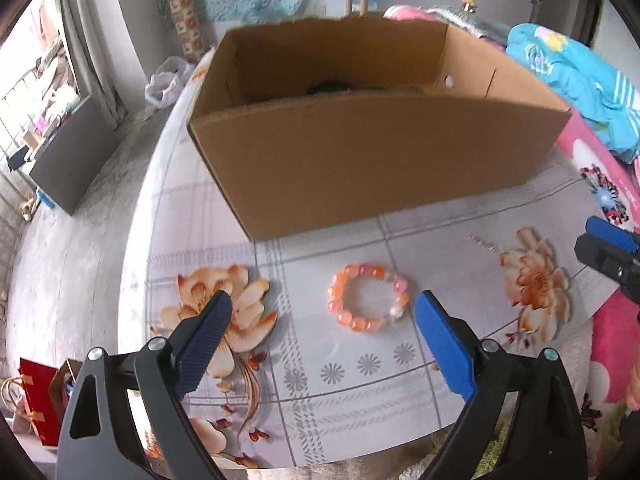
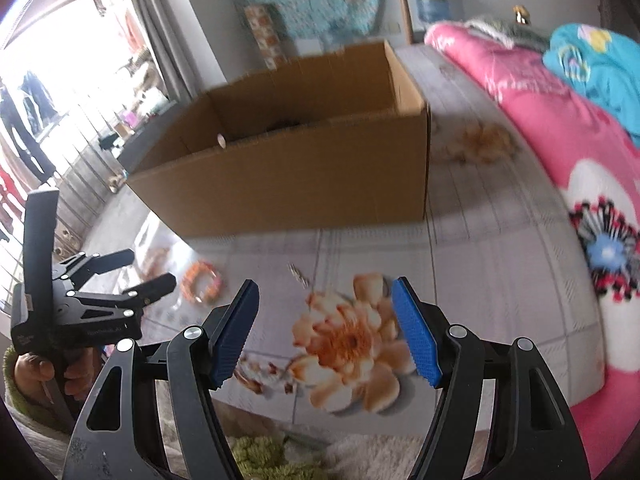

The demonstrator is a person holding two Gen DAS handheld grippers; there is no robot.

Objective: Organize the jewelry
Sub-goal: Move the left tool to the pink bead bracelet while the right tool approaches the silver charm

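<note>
An orange and pink bead bracelet (image 1: 362, 325) lies flat on the flower-patterned table (image 1: 344, 240), also seen blurred as the bracelet (image 2: 200, 270) in the right wrist view. My left gripper (image 1: 324, 300) hovers just above and in front of it, open wide and holding nothing. A small silvery piece (image 1: 482, 242) lies to the right, the same silvery piece (image 2: 298, 274) just beyond my right gripper (image 2: 325, 287), which is open and empty above a printed flower. An open cardboard box (image 1: 360, 152) stands behind, with something dark (image 1: 332, 87) inside.
A pink flowered blanket (image 2: 560, 140) and blue cloth (image 2: 592, 60) lie past the table's right edge. A red gift bag (image 1: 38, 396) stands on the floor at the lower left. A hand (image 2: 36, 372) holds the left gripper (image 2: 150, 269).
</note>
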